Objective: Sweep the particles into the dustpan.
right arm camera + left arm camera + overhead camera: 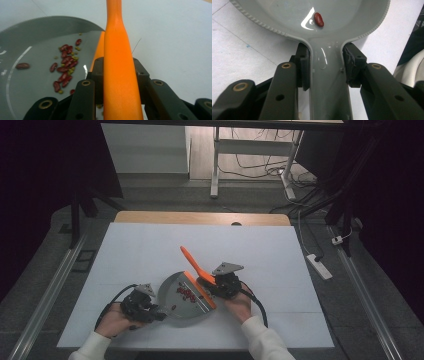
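Observation:
A grey dustpan (182, 297) lies on the white table near its front edge, with several red beans (186, 293) and small green bits inside. My left gripper (150, 312) is shut on the dustpan's handle (327, 75); one red bean (318, 19) lies just past the handle in the left gripper view. My right gripper (220, 285) is shut on the handle (119, 75) of an orange brush (197, 270), whose head rests at the pan's right edge. The right gripper view shows the beans (65, 65) in the pan (30, 50) to the left of the brush.
The white table sheet (150, 245) stretches open behind and to both sides of the pan. Beyond the table's wooden far edge (200, 217) stand desk legs and cables on the floor. A power strip (319, 266) lies off the table's right side.

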A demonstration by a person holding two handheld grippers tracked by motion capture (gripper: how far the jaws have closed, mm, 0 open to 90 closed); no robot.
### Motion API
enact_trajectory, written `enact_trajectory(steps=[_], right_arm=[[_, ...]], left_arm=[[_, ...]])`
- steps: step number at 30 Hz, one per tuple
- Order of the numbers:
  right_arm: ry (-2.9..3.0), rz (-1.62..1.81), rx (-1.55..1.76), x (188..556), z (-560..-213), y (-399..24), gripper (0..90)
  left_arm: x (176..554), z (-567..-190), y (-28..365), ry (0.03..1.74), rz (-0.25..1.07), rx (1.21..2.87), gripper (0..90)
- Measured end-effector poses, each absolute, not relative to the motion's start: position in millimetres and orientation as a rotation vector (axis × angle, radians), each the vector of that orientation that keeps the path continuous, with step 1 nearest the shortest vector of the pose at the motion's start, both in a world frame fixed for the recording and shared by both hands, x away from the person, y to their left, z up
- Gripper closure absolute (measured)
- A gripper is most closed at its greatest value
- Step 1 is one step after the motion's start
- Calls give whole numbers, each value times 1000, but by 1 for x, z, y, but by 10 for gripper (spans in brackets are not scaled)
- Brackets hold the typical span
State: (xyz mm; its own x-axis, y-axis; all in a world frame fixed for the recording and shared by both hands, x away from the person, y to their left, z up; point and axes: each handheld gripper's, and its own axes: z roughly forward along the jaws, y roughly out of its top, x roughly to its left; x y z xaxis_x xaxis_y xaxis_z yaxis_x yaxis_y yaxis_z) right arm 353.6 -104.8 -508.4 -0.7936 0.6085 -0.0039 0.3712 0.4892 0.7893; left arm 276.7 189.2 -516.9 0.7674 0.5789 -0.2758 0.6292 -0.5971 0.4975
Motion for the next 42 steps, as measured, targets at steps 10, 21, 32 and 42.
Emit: enact_trajectory(steps=[10, 21, 32, 42], right_arm=[[2459, 1285, 851, 350, -508, -97, 704], [2404, 1397, 795, 346, -489, -99, 704], [2394, 1141, 883, 361, -506, -115, 704], [2416, 1202, 880, 346, -509, -107, 702]], left_arm=[[277, -517, 189, 898, -115, 2376, 618], [277, -517, 189, 900, -113, 2375, 618], [276, -517, 189, 901, -113, 2375, 618], [276, -517, 189, 903, -113, 2376, 618]])
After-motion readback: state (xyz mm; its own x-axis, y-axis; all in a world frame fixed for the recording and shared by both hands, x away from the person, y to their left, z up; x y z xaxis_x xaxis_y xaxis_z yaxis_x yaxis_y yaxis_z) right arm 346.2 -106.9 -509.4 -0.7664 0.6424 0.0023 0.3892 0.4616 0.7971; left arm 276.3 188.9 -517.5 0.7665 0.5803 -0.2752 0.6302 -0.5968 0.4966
